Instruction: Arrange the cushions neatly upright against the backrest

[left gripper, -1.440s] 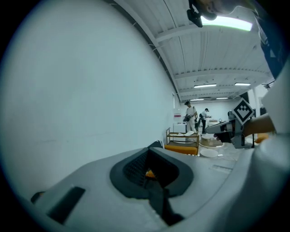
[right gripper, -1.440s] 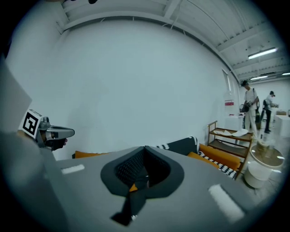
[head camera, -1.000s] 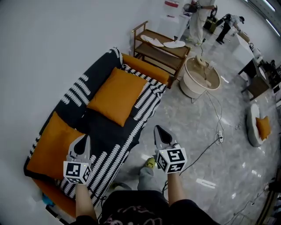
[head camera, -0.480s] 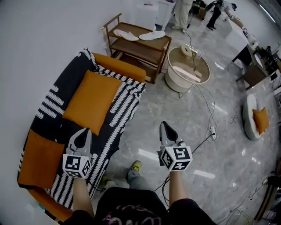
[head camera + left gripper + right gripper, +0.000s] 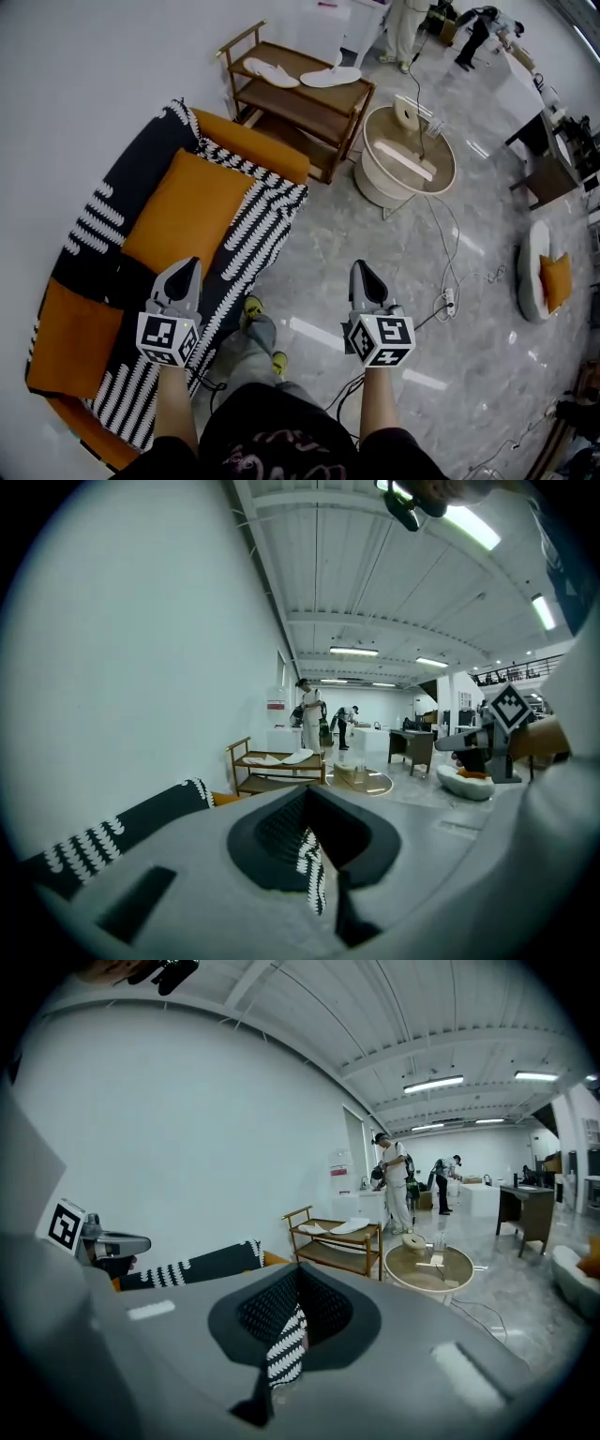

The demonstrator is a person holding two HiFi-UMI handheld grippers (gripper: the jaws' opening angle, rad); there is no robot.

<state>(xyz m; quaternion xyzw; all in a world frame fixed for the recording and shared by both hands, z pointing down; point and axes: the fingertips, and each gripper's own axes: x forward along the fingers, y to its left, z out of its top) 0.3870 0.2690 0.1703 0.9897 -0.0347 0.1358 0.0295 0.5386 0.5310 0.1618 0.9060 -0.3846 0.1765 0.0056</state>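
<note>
Shows left gripper (image 5: pixel 186 268) and right gripper (image 5: pixel 362 272) clenched empty; unless reopened, risks shoving the cushion (image 5: pixel 178 220) or snagging the throw (image 5: pixel 261 217).

Head cam sits up top and looks steeply down: sofa (image 5: pixel 248 148) on the left, floor (image 5: pixel 375 234) on the right, left gripper (image 5: pixel 187 268) and right gripper (image 5: pixel 361 270) low in frame. The 2 gripper views ride right behind their own jaws and face level across the room. All 3 share the wooden shelf (image 5: pixel 300 94) and round tub (image 5: pixel 408 159); each gripper view catches the other gripper at its edge.
</note>
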